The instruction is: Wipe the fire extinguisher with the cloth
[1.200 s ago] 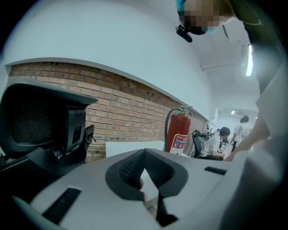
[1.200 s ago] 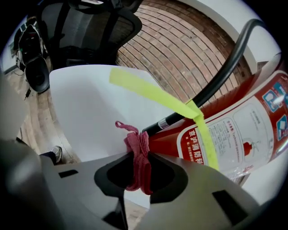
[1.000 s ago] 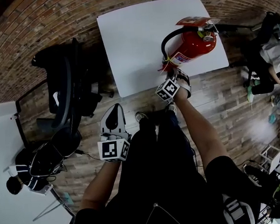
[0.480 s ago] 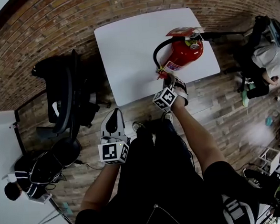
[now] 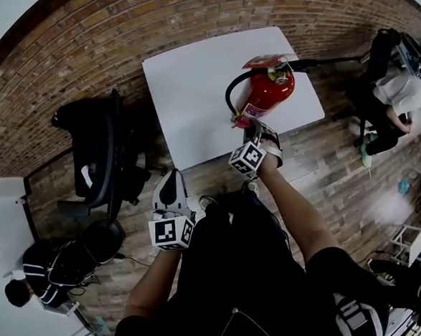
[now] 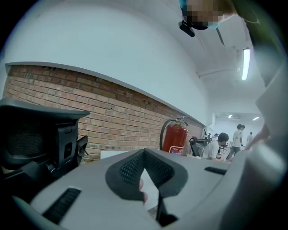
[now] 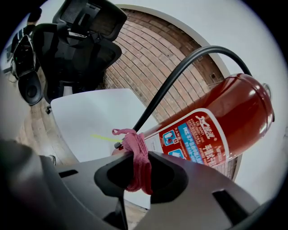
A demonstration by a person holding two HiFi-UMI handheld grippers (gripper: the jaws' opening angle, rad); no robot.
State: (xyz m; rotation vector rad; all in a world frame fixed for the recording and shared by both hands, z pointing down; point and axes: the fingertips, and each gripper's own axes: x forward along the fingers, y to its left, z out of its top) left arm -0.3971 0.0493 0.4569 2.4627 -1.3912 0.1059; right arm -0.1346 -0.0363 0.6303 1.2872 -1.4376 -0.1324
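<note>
1. The fire extinguisher stands on the white desk, close to its near right edge. In the left gripper view it looks upright.
2. Its black hose curves from the top down along the left side of the red body.
3. The right gripper is at the desk's near edge, just in front of the extinguisher. Its jaws are closed narrowly on a pink cloth.
4. The cloth's bunched free end sticks out past the jaws and lies against the low part of the extinguisher, beside the white and blue label and the hose end.
5. The left gripper is held near the person, over the wooden floor, well apart from the desk. Its jaws are together at the tips and grip nothing.
6. A black office chair stands left of the desk.
7. A brick wall runs behind the desk.
</note>
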